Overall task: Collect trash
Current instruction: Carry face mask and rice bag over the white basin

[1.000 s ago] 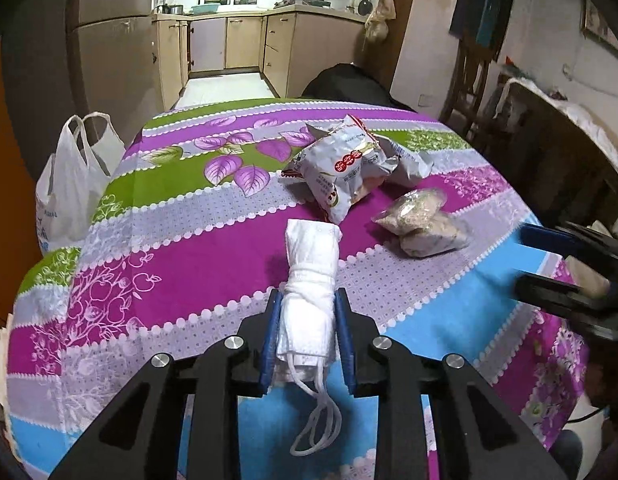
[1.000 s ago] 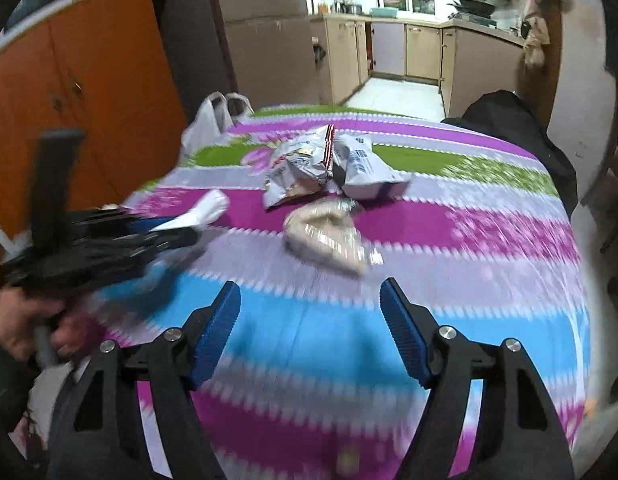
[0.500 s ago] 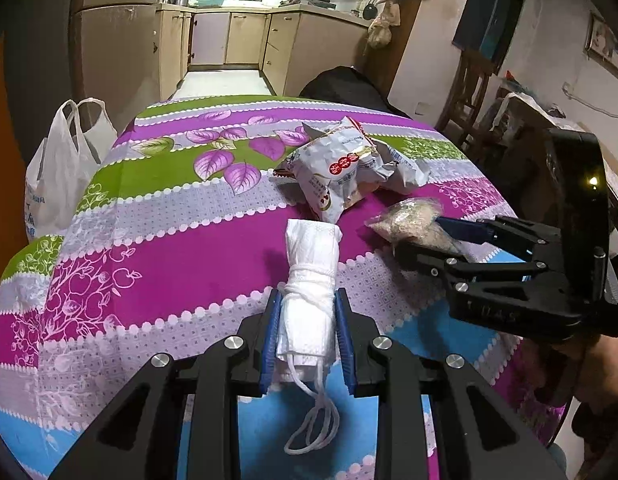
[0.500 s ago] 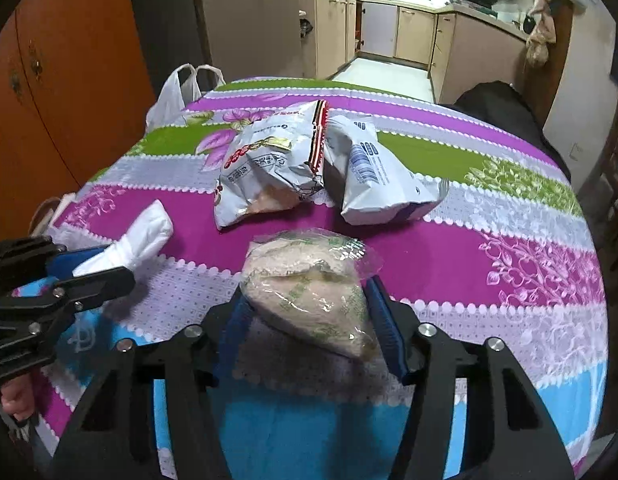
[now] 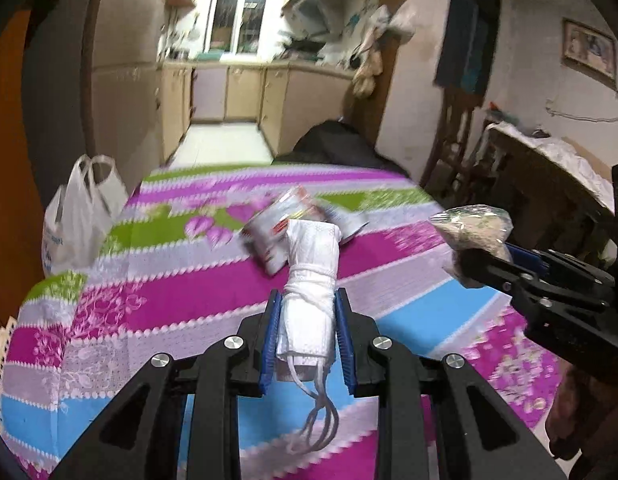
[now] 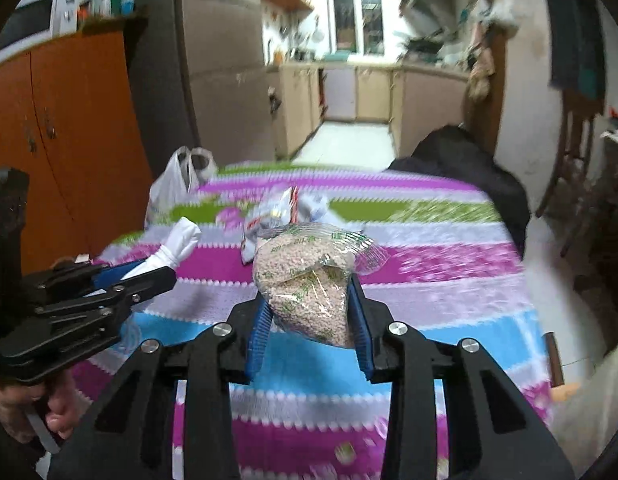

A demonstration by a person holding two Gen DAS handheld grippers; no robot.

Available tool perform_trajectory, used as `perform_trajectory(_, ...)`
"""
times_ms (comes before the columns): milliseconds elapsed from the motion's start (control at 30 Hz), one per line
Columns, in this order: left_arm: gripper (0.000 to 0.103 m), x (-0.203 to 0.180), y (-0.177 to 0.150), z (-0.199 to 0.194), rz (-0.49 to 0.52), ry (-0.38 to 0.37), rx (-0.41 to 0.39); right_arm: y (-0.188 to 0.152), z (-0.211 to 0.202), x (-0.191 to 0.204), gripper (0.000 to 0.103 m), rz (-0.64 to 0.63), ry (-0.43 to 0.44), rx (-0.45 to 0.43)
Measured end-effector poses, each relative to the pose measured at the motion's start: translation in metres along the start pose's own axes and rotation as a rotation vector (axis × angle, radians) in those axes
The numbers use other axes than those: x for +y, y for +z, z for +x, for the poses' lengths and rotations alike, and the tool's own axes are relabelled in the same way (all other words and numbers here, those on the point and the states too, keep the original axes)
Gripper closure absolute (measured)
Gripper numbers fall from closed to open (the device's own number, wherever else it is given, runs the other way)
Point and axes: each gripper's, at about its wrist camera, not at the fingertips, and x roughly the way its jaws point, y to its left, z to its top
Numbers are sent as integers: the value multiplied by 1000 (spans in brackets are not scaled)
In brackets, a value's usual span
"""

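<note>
My left gripper (image 5: 309, 320) is shut on a rolled white face mask (image 5: 311, 276), held above the striped tablecloth (image 5: 157, 292); its ear loops hang down. My right gripper (image 6: 311, 320) is shut on a clear bag of brownish grains (image 6: 309, 276), also lifted off the table. The right gripper with the grain bag (image 5: 475, 230) shows at the right of the left wrist view. The left gripper with the mask (image 6: 177, 248) shows at the left of the right wrist view. Two crumpled snack wrappers (image 5: 277, 236) lie on the table behind the mask.
A white plastic bag (image 5: 77, 220) stands beside the table's far left edge, seen also in the right wrist view (image 6: 177, 184). A black bundle (image 6: 469, 168) sits beyond the table's far right. An orange cabinet (image 6: 69, 140) is to the left, chairs (image 5: 461, 136) to the right.
Both grippers have risen off the table with their loads. The right gripper closed on the grain bag and lifted it. The mask stays gripped in the left.
</note>
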Motion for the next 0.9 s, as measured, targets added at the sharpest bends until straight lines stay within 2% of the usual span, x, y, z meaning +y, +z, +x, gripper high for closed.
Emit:
perform_trajectory(133, 76, -38, 11, -28, 35, -46, -59, 1, -52, -24, 68, 52, -68, -74)
perform_trajectory(300, 76, -94, 27, -44, 86, -115, -96, -2, -97, -52, 68, 82, -164, -121)
perform_trajectory(633, 76, -217, 46, -55, 172, -262, -123, -5, -163, -115, 68, 124, -332, -172)
perform_trajectory(900, 76, -311, 53, -49, 236, -375, -115, -20, -208, -176, 68, 189, -459, -166)
